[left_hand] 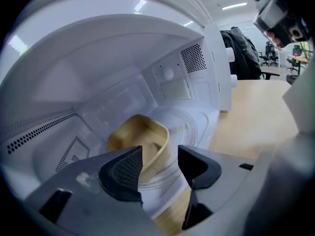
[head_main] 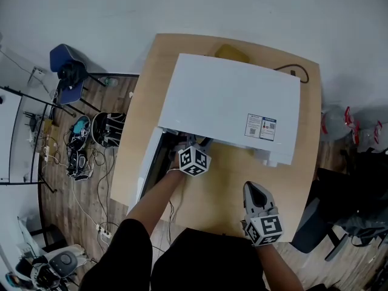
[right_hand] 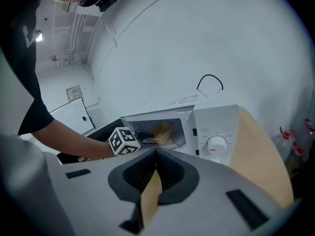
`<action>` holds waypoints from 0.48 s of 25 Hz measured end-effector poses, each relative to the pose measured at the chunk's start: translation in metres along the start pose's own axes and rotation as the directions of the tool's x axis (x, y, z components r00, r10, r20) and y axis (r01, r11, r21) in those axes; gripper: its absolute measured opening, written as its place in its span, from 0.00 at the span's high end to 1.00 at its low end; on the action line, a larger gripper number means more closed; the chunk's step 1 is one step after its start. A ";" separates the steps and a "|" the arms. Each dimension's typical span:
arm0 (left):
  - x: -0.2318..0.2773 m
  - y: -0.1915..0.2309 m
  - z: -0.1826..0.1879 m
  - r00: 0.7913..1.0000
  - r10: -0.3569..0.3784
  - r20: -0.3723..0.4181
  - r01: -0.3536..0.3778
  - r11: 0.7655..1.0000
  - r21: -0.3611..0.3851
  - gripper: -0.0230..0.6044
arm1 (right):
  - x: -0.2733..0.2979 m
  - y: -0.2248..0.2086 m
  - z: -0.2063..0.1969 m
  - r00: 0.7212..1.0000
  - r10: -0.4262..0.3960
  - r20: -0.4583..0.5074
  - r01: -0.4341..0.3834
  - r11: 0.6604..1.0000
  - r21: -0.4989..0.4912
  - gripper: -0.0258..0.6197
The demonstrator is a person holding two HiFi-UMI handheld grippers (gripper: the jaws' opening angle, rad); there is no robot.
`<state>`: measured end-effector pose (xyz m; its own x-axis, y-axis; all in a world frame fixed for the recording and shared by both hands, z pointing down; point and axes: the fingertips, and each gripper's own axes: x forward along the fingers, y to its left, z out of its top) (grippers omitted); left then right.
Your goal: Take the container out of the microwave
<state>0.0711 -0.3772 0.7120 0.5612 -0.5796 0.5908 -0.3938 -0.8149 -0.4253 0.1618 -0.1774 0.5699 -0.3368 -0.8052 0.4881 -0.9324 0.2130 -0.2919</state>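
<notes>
My left gripper [left_hand: 158,157] sits at the open front of the microwave [head_main: 230,105] with its jaws set apart. The tan container [left_hand: 140,136] rests inside on the glass turntable [left_hand: 183,128], just beyond them (its rim lines up with the gap). My right gripper [right_hand: 156,154] hangs in front of the microwave, jaws pressed together and empty.

Microwave [head_main: 230,105] stands on table [head_main: 303,162]. Container [left_hand: 140,139] lies inside it, on turntable [left_hand: 189,127]. Left gripper [left_hand: 160,166] sits just before container. Right gripper [head_main: 253,190] is before microwave, over table.
</notes>
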 end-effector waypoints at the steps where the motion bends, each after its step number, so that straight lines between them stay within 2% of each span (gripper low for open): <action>1: 0.000 -0.001 0.000 1.000 0.001 0.002 -0.001 1.000 0.000 0.61 | -0.001 -0.001 -0.001 1.000 -0.002 0.000 0.002 1.000 0.001 0.87; 5: 0.000 -0.003 -0.001 1.000 -0.001 -0.005 0.001 1.000 0.005 0.76 | -0.005 -0.005 -0.007 1.000 -0.010 -0.006 0.010 1.000 0.027 0.87; 12: -0.003 -0.009 -0.006 0.999 -0.011 -0.033 0.012 0.999 0.042 0.84 | -0.008 -0.006 -0.009 1.000 -0.019 -0.002 0.019 0.999 0.031 0.87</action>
<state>0.0685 -0.3680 0.7186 0.5413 -0.5708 0.6174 -0.3560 -0.8208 -0.4467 0.1692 -0.1674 0.5755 -0.3196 -0.8079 0.4951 -0.9340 0.1806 -0.3082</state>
